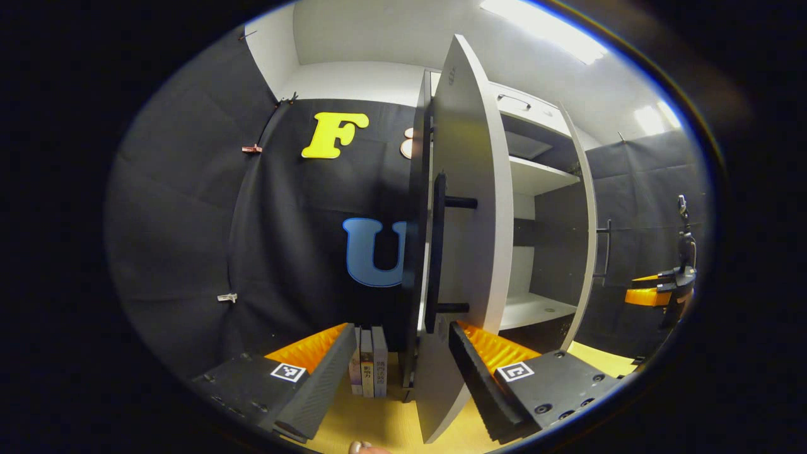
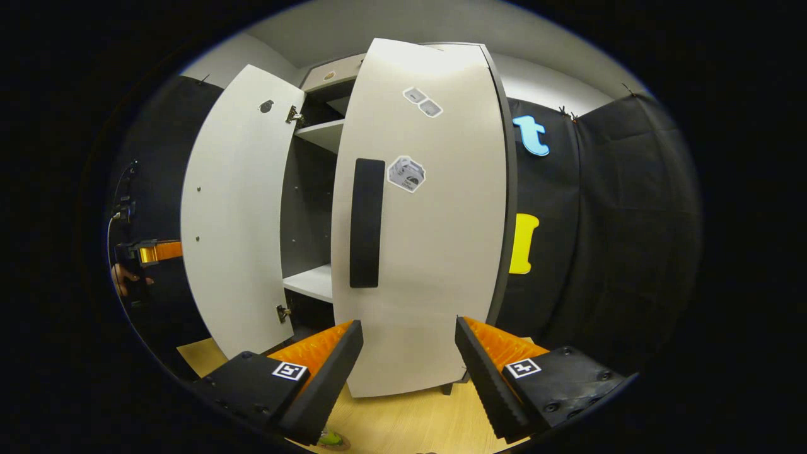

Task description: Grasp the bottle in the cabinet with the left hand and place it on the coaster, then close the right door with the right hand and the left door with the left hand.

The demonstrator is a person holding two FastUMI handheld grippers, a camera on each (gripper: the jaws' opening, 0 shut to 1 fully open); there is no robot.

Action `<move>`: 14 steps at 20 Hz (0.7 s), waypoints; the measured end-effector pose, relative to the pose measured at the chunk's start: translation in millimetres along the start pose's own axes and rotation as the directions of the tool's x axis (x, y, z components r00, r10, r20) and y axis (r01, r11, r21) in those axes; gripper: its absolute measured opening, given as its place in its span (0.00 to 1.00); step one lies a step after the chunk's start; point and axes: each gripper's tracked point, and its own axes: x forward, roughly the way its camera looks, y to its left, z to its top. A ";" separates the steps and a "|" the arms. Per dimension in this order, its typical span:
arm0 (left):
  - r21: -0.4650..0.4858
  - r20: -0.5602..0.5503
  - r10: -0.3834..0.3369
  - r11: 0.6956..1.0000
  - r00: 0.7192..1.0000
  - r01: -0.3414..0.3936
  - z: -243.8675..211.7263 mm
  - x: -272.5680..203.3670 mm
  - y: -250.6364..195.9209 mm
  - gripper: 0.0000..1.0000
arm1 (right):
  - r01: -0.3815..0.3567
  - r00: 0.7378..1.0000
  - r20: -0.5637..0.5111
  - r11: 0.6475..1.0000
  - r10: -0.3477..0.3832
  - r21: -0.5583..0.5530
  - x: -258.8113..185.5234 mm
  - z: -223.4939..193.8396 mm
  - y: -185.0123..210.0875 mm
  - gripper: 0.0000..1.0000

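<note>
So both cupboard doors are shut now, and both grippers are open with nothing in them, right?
Not quite. Both doors are open: the right gripper view shows the left door swung wide and the right door ajar, with shelves visible between them. The rest holds: the left gripper and right gripper are open and empty.

left tongs (image 1: 403, 353): fingers spread, nothing held | right tongs (image 2: 408, 353): fingers spread, nothing held

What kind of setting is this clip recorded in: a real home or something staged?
Most likely a staged recording booth, not a lived-in room. Black cloth walls hang pinned up with clips, a lone white cabinet stands on a wooden floor, and a few books sit beside it.
</note>
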 end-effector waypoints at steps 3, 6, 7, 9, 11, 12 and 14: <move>0.088 -0.006 -0.014 0.996 1.000 0.015 7.2 4.3 -14.8 0.94 | 0.022 1.000 0.008 1.000 -0.021 -0.006 0.0 2.0 -2.2 0.98; 0.096 -0.027 -0.073 0.993 0.997 0.075 3.5 9.9 -45.7 0.93 | 0.031 0.999 0.015 0.999 -0.031 0.008 -1.2 3.8 -1.4 0.98; 0.081 -0.026 -0.104 0.991 0.994 0.105 4.3 14.1 -57.7 0.93 | 0.029 0.999 0.018 0.999 -0.029 0.021 -2.4 5.3 -0.9 0.98; 0.056 -0.030 -0.142 0.988 0.989 0.144 3.2 22.9 -79.3 0.93 | 0.020 0.999 0.040 0.999 -0.022 0.031 -4.9 14.2 -0.6 0.98; 0.061 -0.023 -0.155 0.986 0.988 0.156 3.7 28.2 -100.8 0.93 | 0.006 0.998 0.062 1.000 -0.007 0.015 -7.1 21.5 -8.1 0.98; 0.058 -0.014 -0.160 0.985 0.987 0.161 4.9 33.1 -112.4 0.93 | -0.004 0.998 0.064 1.000 0.004 0.006 -5.3 24.3 -13.5 0.98; 0.023 -0.006 -0.179 0.984 0.984 0.179 3.0 42.3 -141.3 0.93 | -0.040 0.997 0.063 0.999 0.040 -0.001 -1.0 27.5 -23.3 0.98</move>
